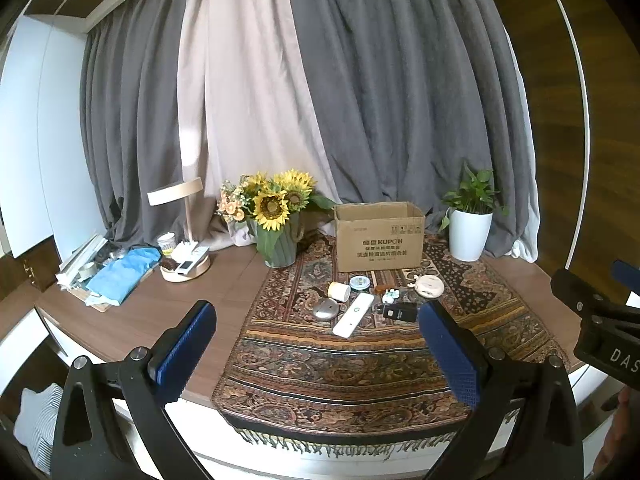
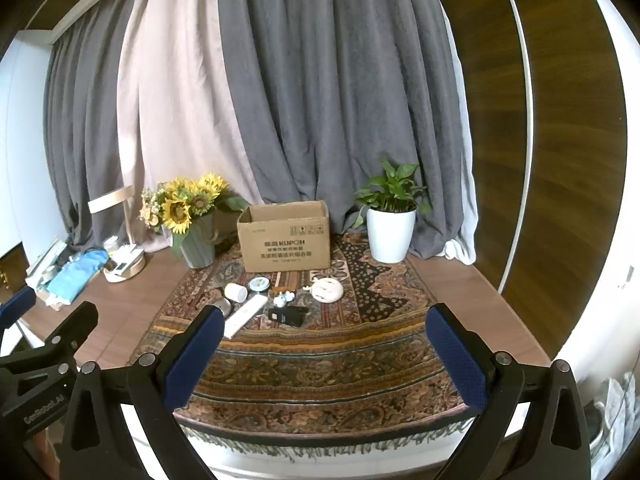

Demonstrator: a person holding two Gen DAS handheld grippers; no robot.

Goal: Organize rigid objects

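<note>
Several small objects (image 1: 360, 300) lie well beyond both grippers' spread fingers (image 1: 186, 346).

Home room: curtains (image 1: 360, 80), sunflower vase (image 1: 276, 216), patterned rug (image 1: 360, 360)

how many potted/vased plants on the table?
2: sunflower vase left of the cardboard box, white potted plant to its right. None hidden, as far as these views show.

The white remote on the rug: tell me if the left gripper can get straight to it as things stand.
Probably yes. The left gripper is open and empty, and only bare rug lies between it and the white remote. The grey oval case and black device flank the remote closely, so approach along its length.
</note>
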